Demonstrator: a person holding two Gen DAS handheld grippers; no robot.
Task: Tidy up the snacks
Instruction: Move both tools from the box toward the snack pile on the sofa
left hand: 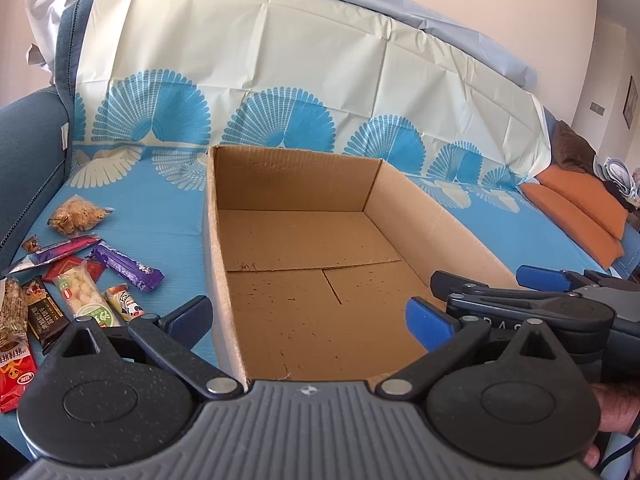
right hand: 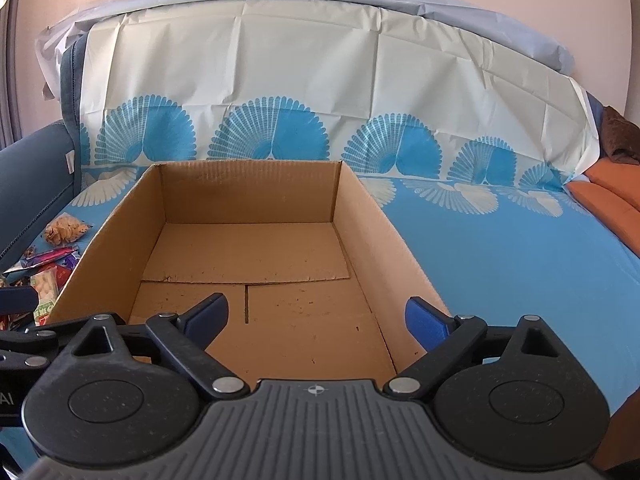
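An open, empty cardboard box [left hand: 440, 224] stands on the blue-covered sofa seat; it also shows in the right wrist view [right hand: 372, 216]. Several snack packets lie left of it: a purple bar [left hand: 128, 268], a green-white packet [left hand: 80, 292], a red packet [left hand: 14, 372], a clear bag of crackers [left hand: 76, 216]. They show at the left edge of the right wrist view [right hand: 48, 276]. My left gripper [left hand: 312, 320] is open and empty, straddling the box's near left corner. My right gripper [right hand: 316, 318] is open and empty over the box's near edge; it also shows in the left wrist view [left hand: 480, 280].
A cream and blue patterned sheet [left hand: 256, 92] covers the sofa seat and backrest. The blue sofa arm [left hand: 28, 152] rises at the left. Orange cushions [left hand: 580, 216] and dark clothes [left hand: 572, 148] lie at the right. Bare blue seat [right hand: 520, 256] lies right of the box.
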